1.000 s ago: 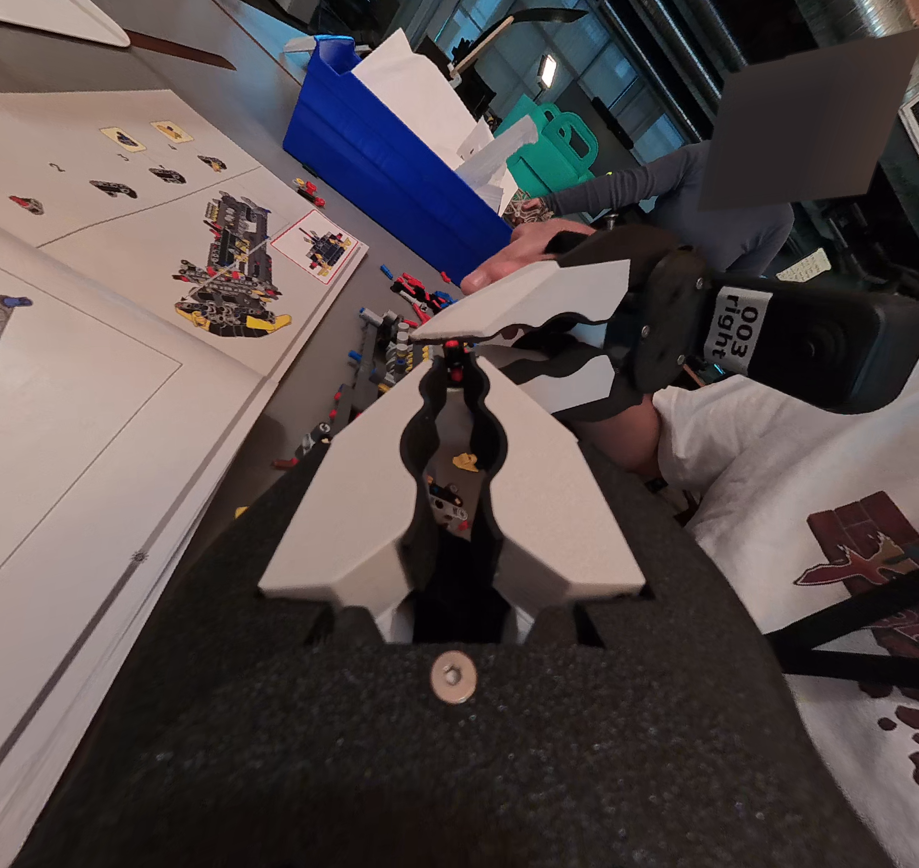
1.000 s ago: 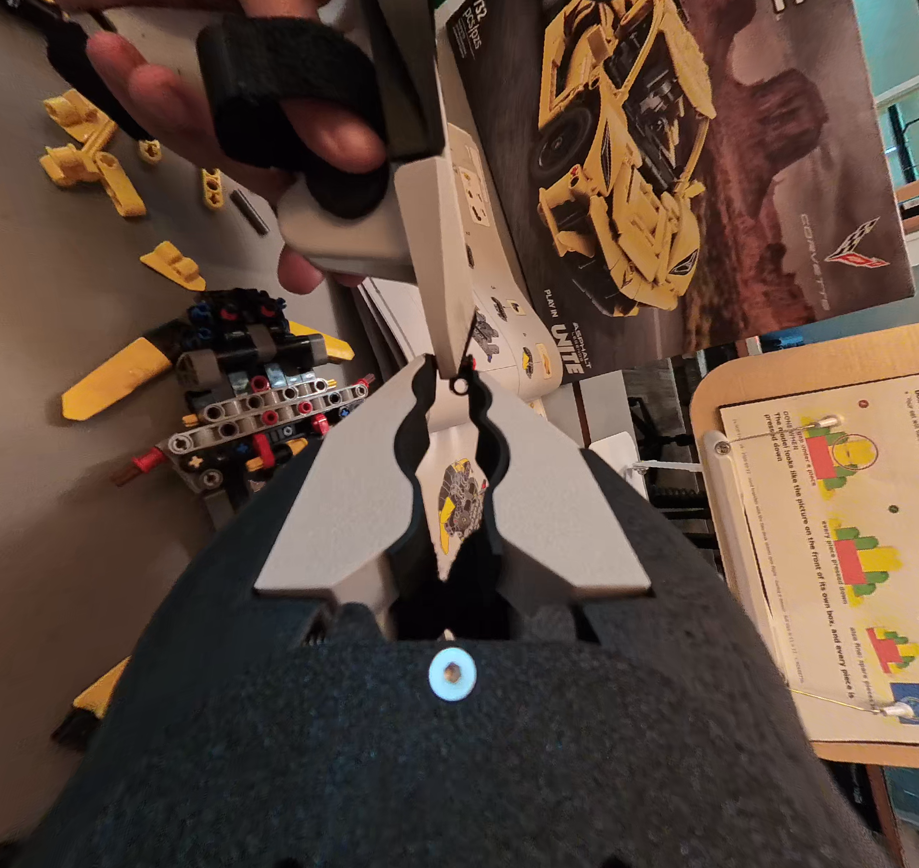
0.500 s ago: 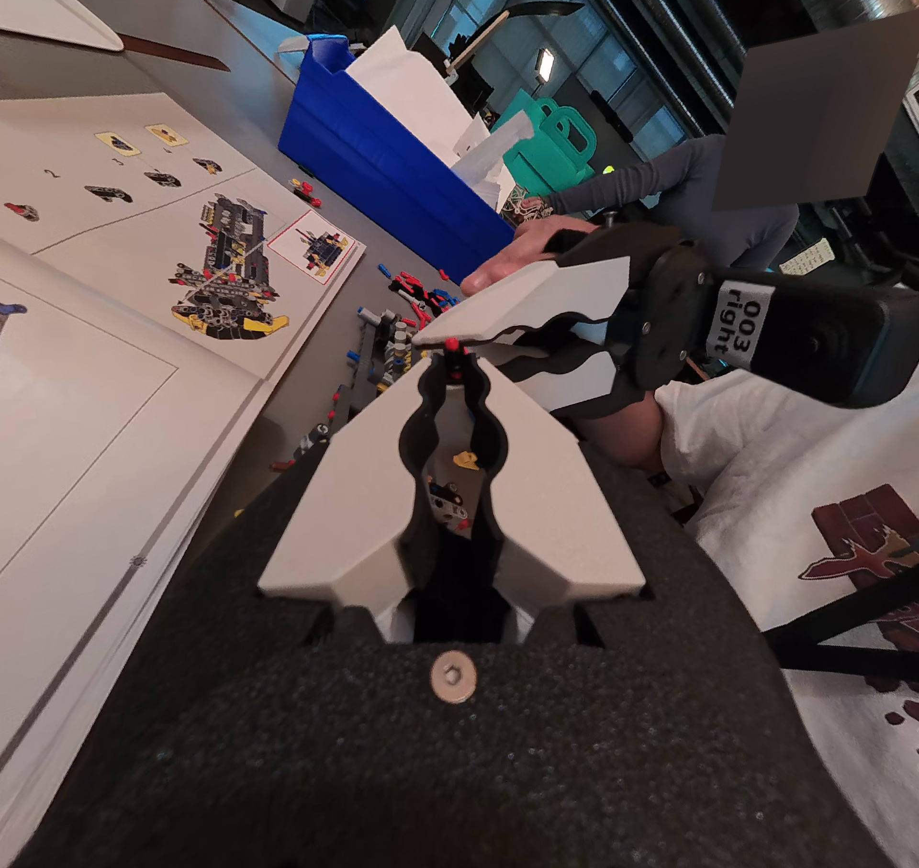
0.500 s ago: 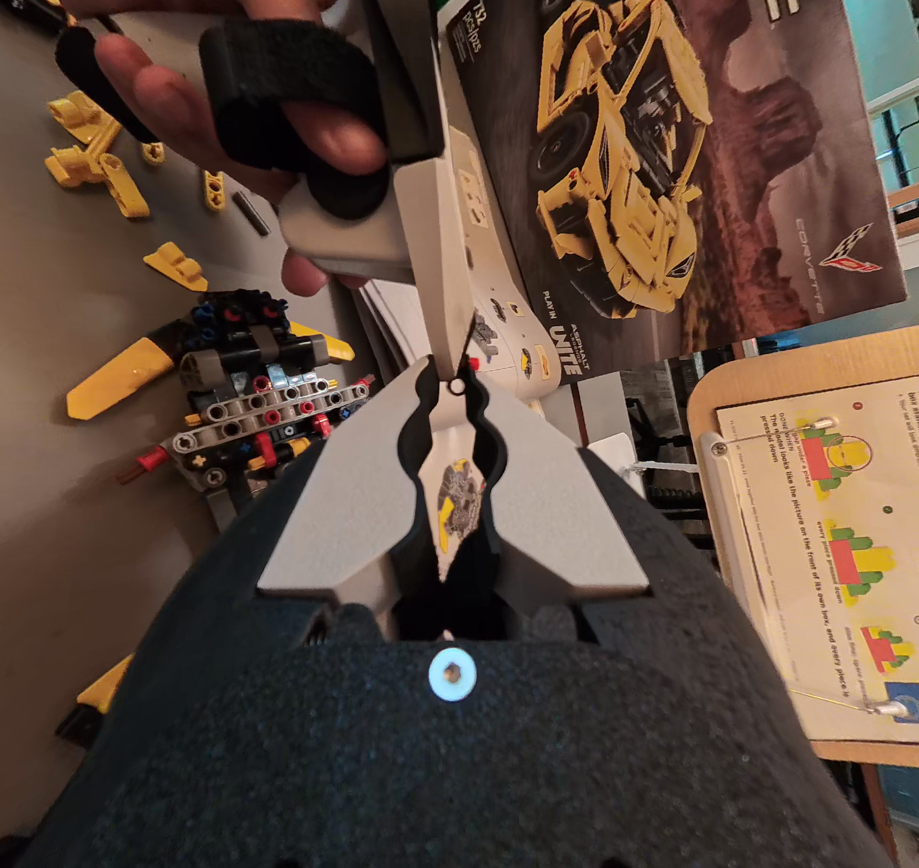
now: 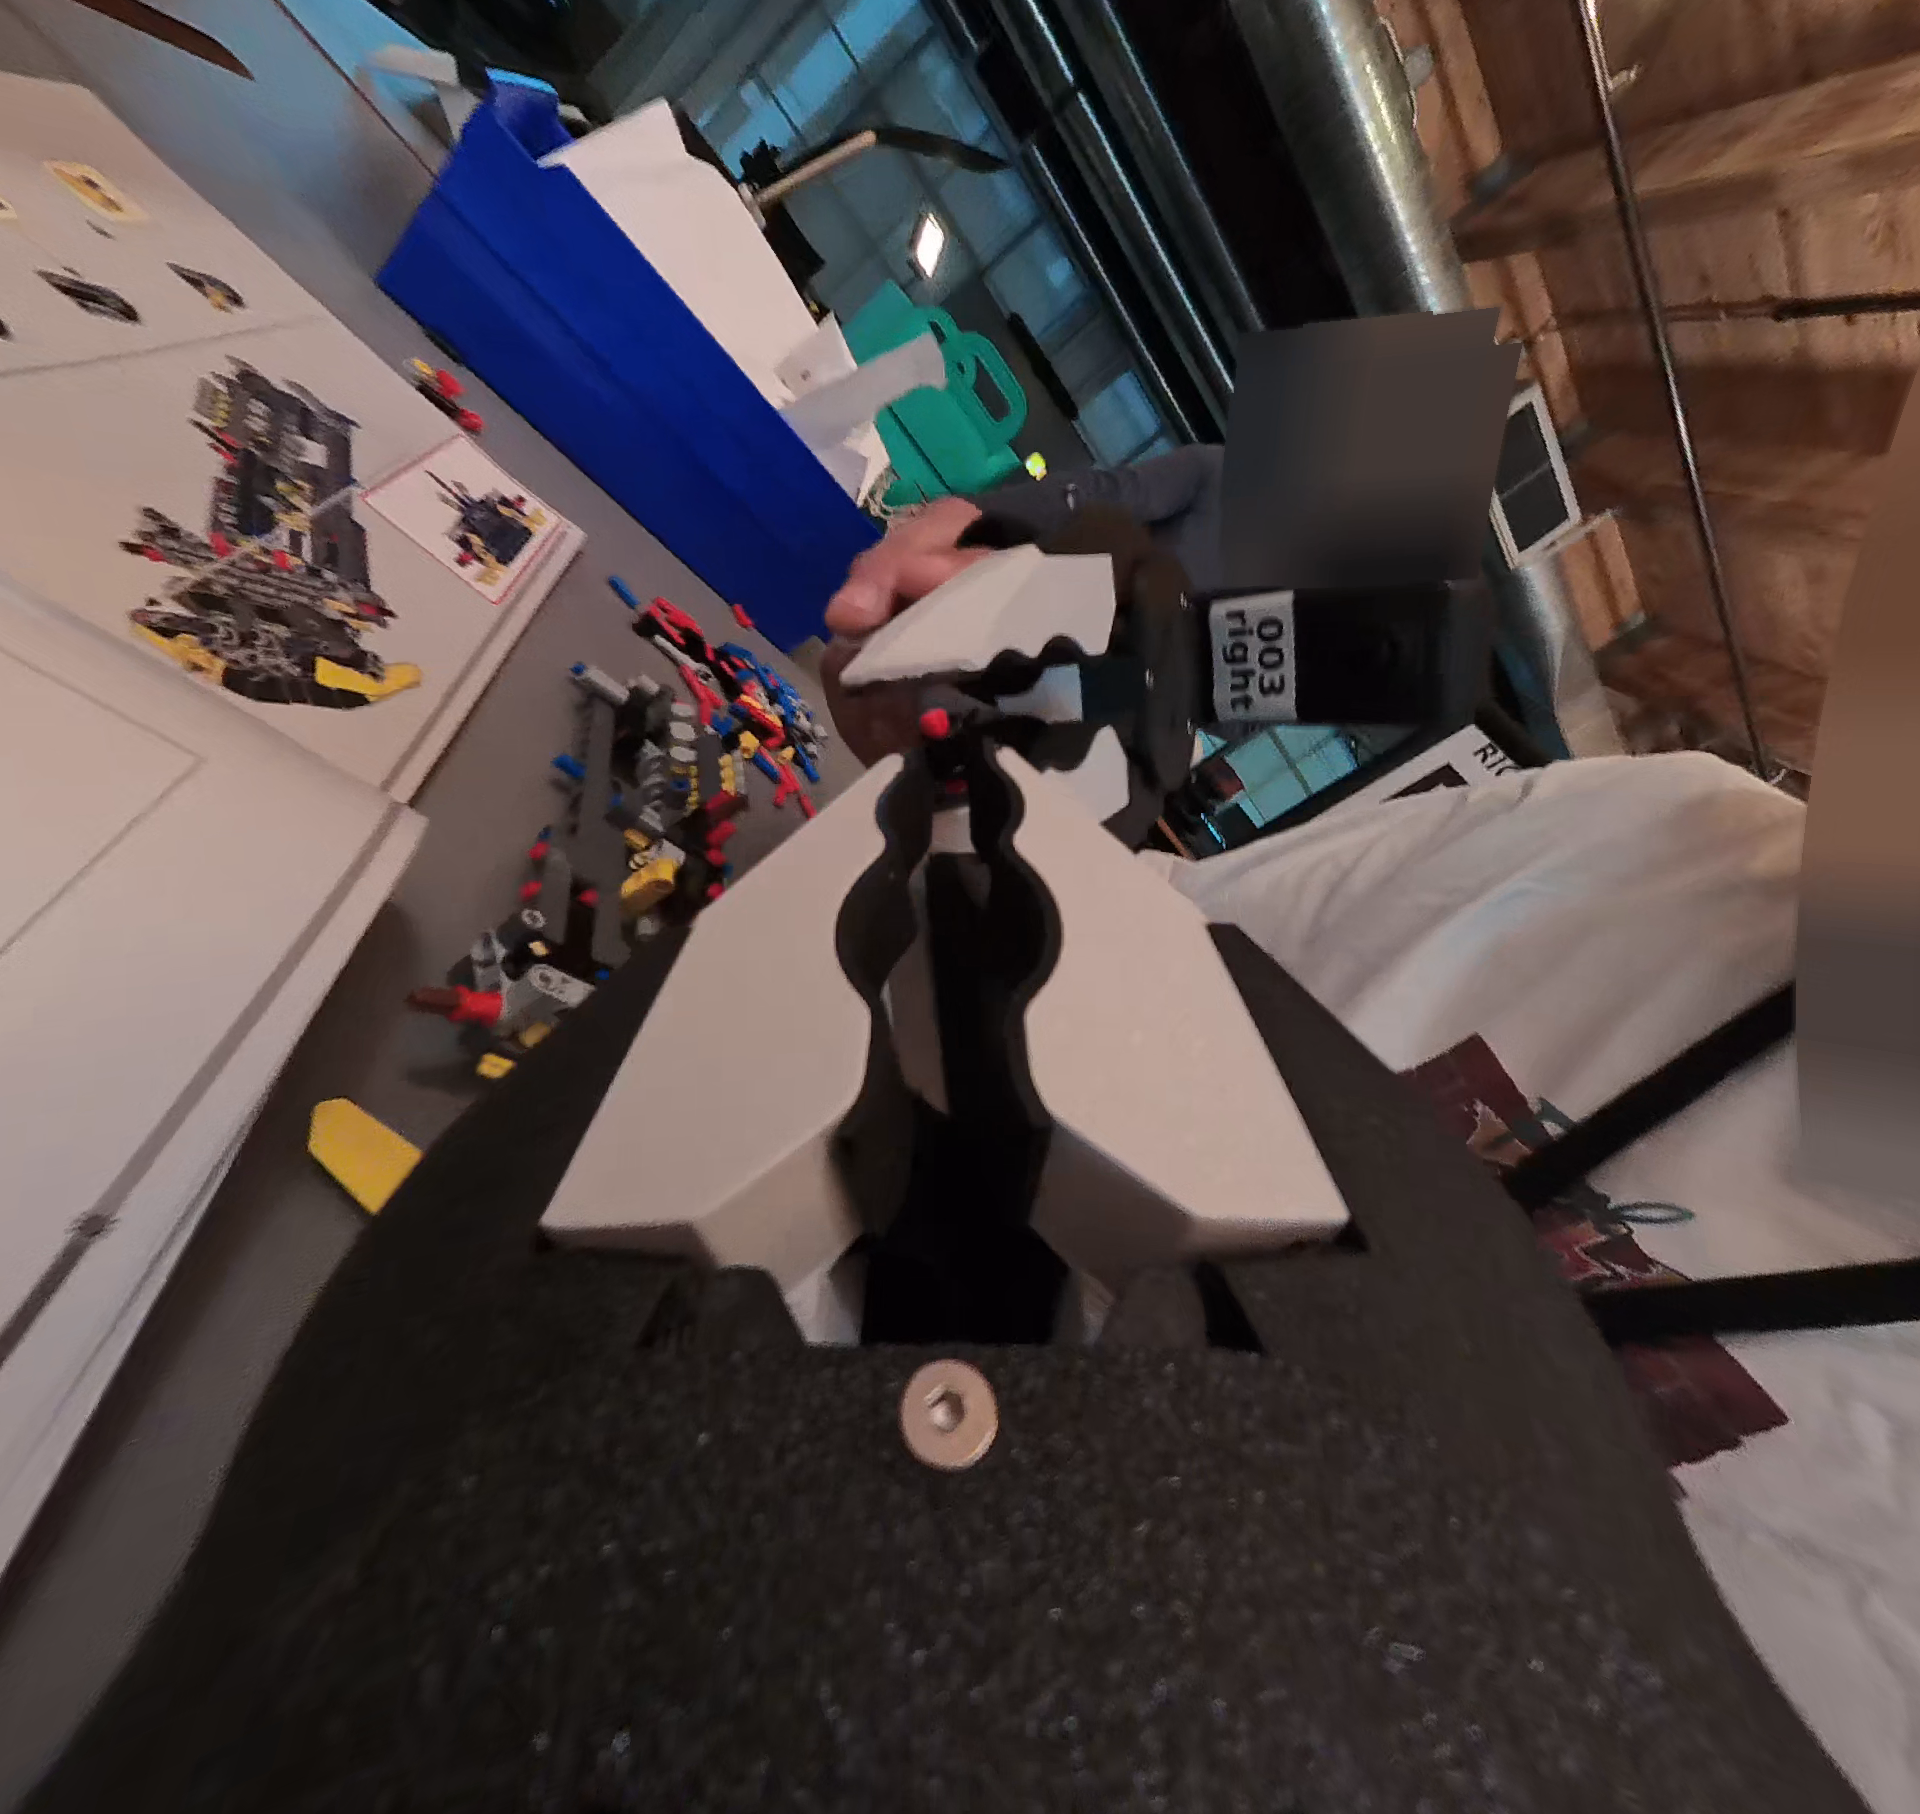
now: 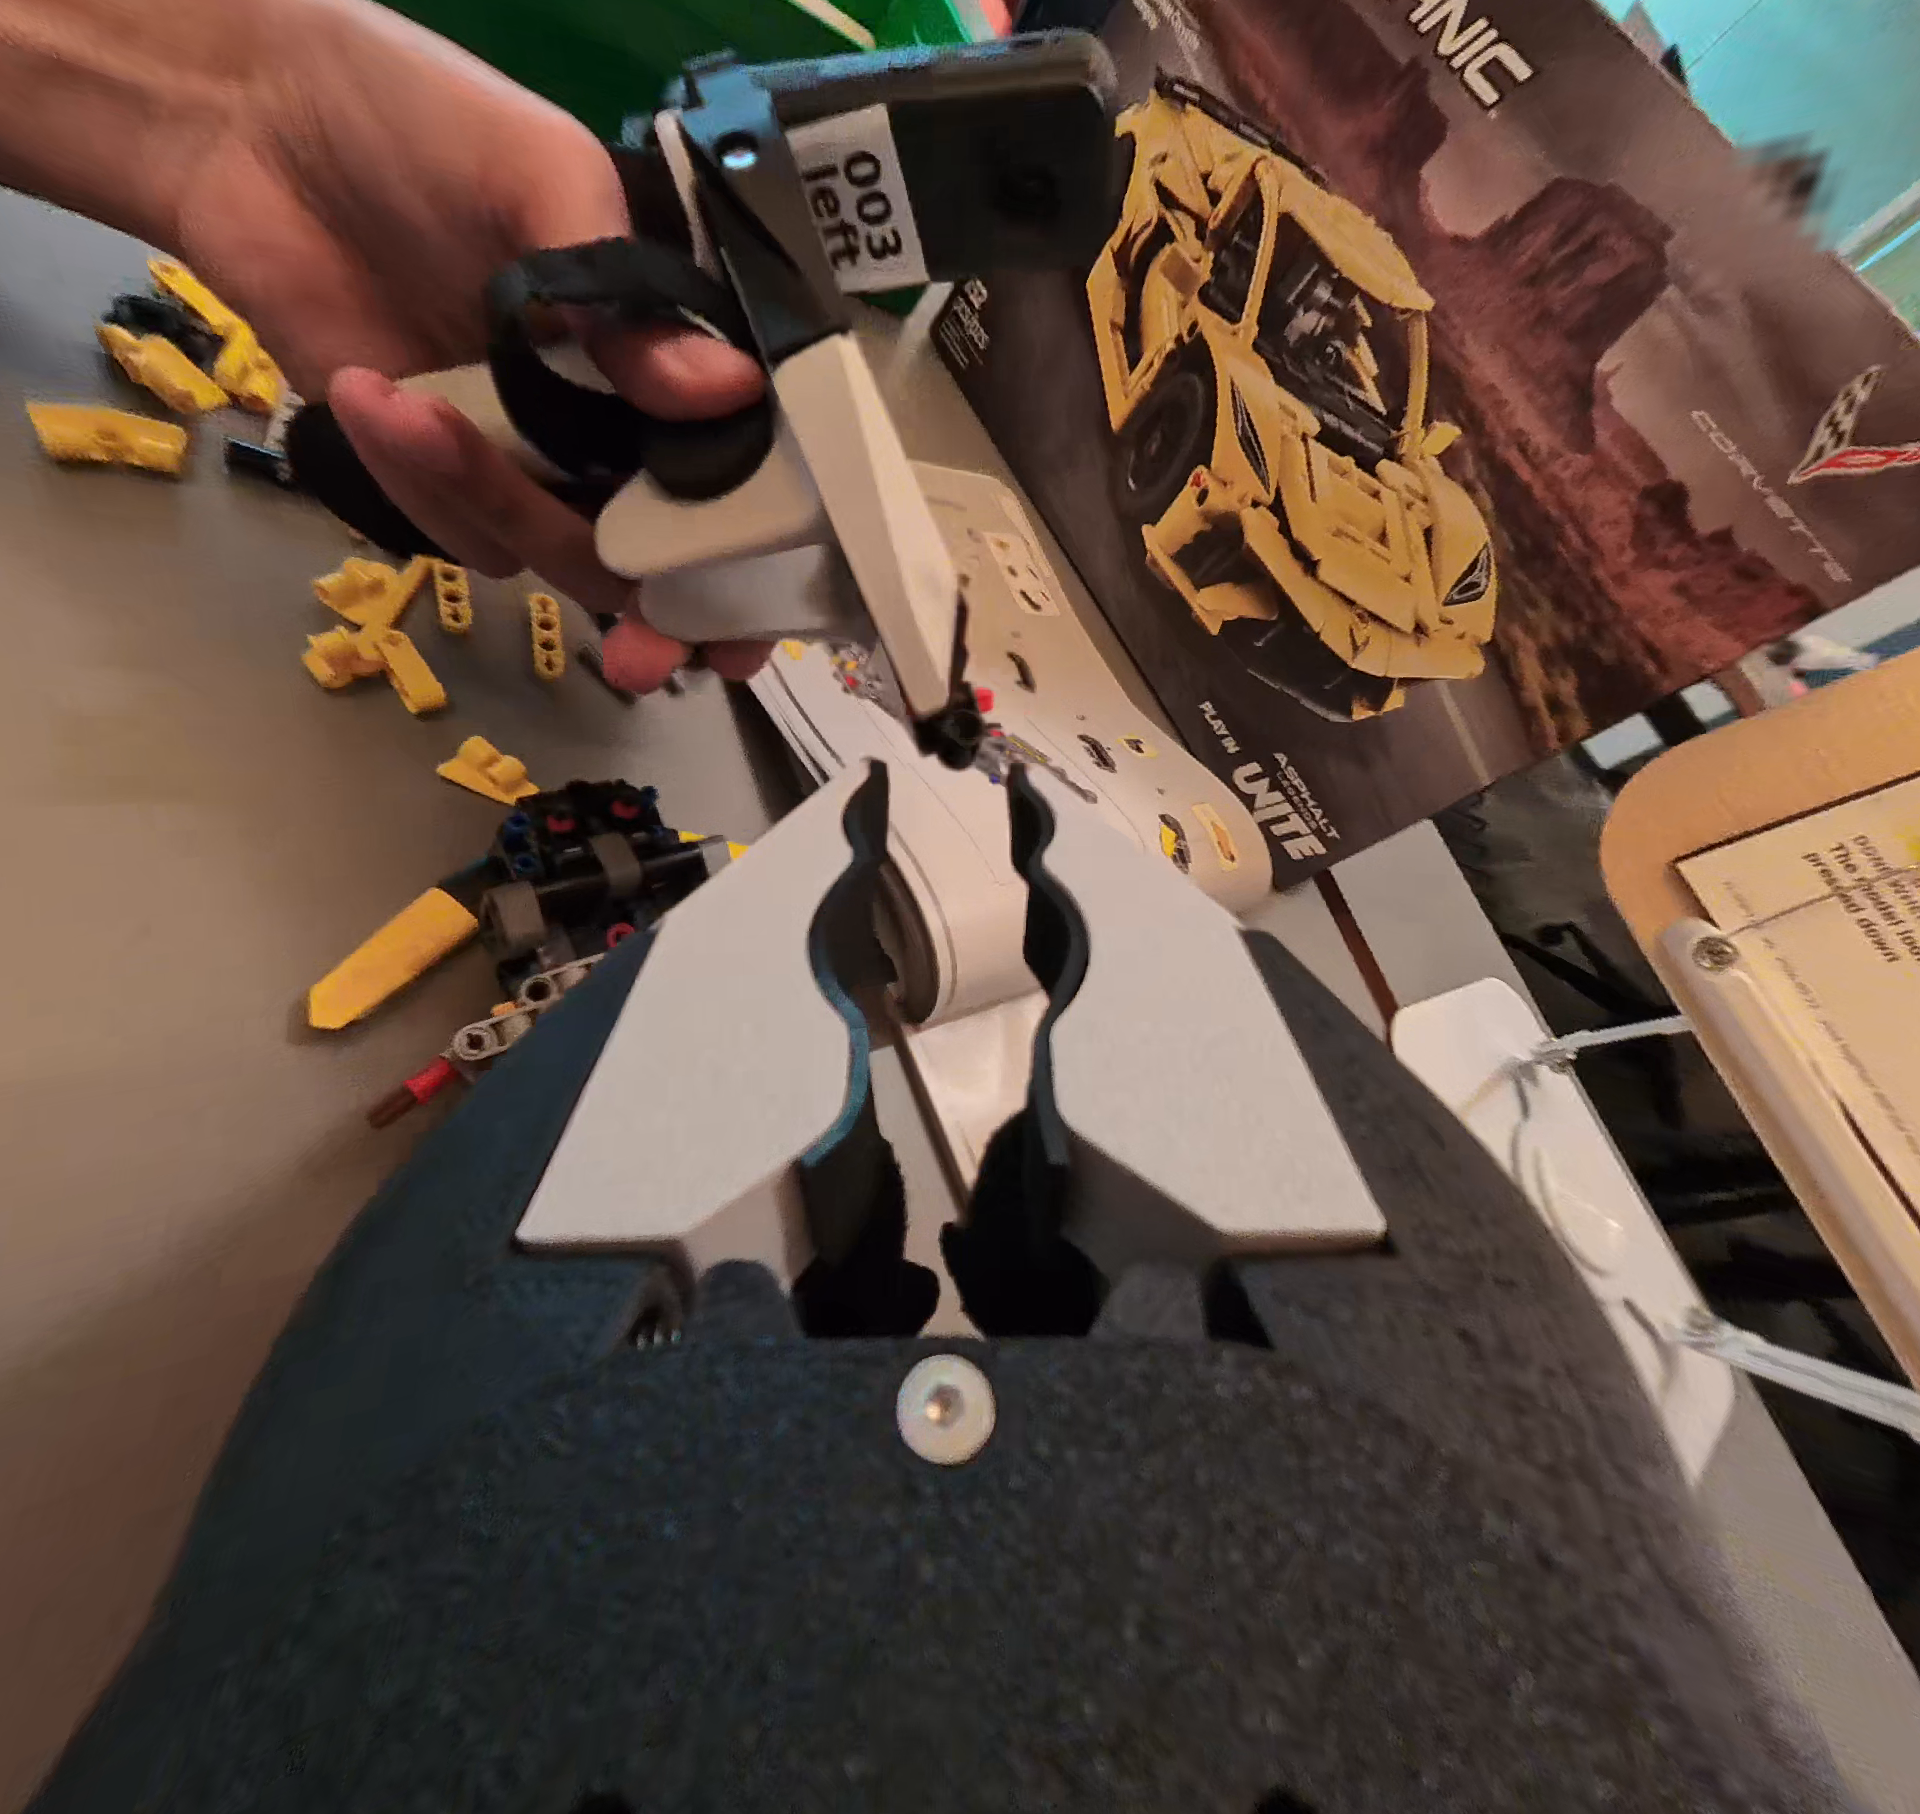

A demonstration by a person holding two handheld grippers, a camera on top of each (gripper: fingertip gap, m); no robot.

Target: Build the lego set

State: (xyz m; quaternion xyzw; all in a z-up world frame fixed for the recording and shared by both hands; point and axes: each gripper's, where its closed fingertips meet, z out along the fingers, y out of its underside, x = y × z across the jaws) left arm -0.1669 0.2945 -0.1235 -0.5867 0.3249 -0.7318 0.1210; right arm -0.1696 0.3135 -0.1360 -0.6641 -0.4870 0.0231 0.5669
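A small black piece with a red pin (image 5: 938,741) is pinched at the tips of the left gripper (image 5: 943,777), raised above the table. The right gripper (image 6: 943,777) is spread apart and holds nothing, its tips just short of that piece. White printed labels are seen on both grippers. A part-built black, grey and red assembly (image 6: 582,881) lies on the grey table (image 6: 156,881) among loose yellow parts (image 6: 379,637). Behind stands the printed set box (image 6: 1455,393), picturing a yellow car; an open instruction booklet (image 5: 208,538) lies alongside.
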